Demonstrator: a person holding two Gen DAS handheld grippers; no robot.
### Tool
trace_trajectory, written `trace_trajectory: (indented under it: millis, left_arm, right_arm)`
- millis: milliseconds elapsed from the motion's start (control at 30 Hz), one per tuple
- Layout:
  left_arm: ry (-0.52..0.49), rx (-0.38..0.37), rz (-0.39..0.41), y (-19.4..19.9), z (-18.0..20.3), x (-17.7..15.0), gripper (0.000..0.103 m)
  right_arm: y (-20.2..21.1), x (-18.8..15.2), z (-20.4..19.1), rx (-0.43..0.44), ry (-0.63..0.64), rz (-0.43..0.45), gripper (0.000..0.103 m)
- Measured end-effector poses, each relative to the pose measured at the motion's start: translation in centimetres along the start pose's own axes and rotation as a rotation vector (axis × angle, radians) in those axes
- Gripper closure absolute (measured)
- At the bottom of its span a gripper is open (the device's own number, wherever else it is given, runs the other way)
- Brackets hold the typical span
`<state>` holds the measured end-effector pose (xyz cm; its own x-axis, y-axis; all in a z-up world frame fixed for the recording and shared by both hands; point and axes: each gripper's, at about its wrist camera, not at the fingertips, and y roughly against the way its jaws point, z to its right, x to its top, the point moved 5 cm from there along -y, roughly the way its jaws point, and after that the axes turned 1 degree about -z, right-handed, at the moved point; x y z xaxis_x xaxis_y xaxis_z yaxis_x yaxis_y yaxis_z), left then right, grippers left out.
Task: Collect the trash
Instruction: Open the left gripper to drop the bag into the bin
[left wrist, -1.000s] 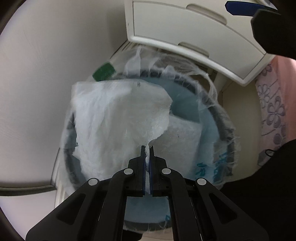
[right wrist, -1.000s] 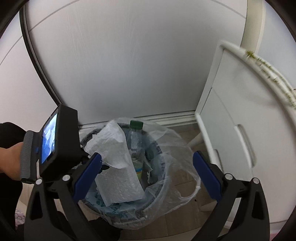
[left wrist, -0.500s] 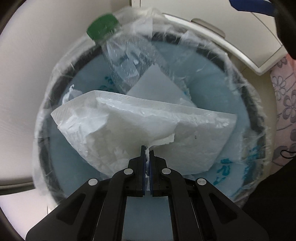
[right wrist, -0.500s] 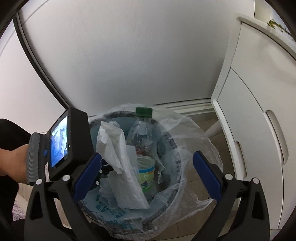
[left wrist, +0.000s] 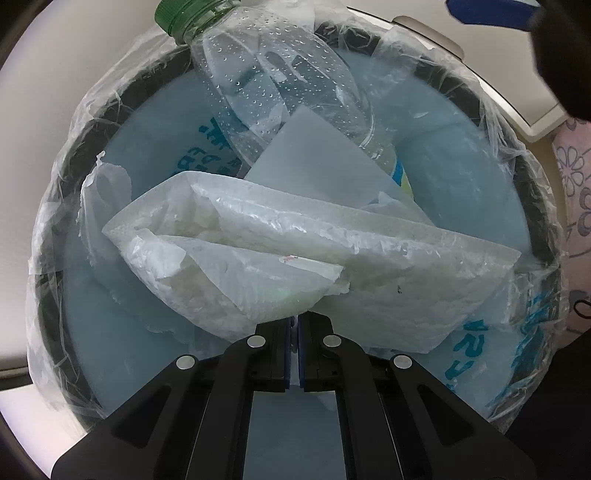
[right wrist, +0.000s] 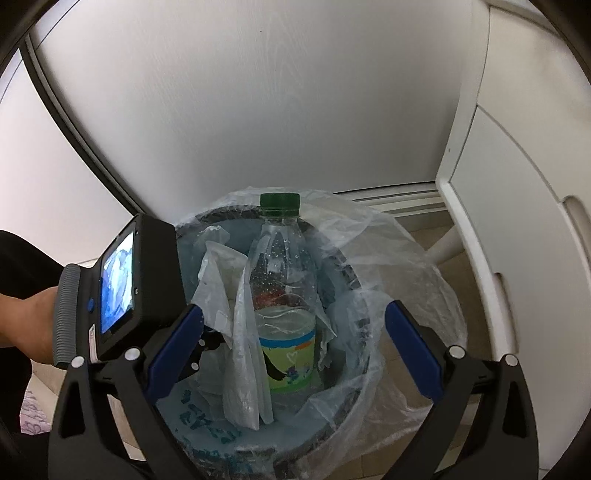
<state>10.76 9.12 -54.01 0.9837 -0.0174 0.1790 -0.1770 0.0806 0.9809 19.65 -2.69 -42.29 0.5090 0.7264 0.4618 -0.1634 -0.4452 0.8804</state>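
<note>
In the left wrist view, the left gripper (left wrist: 294,325) has its jaws pressed nearly together on the near edge of a crumpled white plastic wrapper (left wrist: 295,258), which spreads across the middle of the trash bin (left wrist: 48,302), inside its rim. The bin has a dark rim and is lined with a clear bag (left wrist: 66,206) over a pale blue inner liner printed with blue characters. On the far side, a clear plastic bottle (left wrist: 280,85) with a green cap (left wrist: 177,14) leans inside the bin, its cap at the far left rim, and a flat grey-white sheet (left wrist: 314,162) lies between the bottle and the wrapper. A white cabinet (left wrist: 524,110) edges the far right. In the right wrist view, the right gripper (right wrist: 295,354) hangs above the near side of the bin with its blue-padded jaws spread wide and nothing between them. The bottle stands upright in the bin, with the wrapper hanging down just left of it, touching the bottle's side. At left, the left gripper's black body with its small screen sits over the bin's left rim, a hand (right wrist: 33,325) behind it. A white wall rises beyond, with the cabinet at right.
</note>
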Motion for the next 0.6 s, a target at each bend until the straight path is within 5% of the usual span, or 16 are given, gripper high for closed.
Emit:
trace_trajectory:
  millis: [367,567,600]
  left_arm:
    - [0.005,0.013,0.001,0.5,0.2,-0.6,0.097]
    - [0.023,0.039,0.021,1.7,-0.2,-1.1,0.049]
    - [0.025,0.044,0.027,1.9,-0.2,-1.1,0.047]
  right_arm:
    - [-0.5,0.0,-0.3,0.045,-0.003,0.019,0.007]
    - [-0.4,-0.1,-0.8,0.056,0.011,0.024,0.007]
    - [-0.5,-0.2,-0.9,0.057,0.016,0.021,0.007]
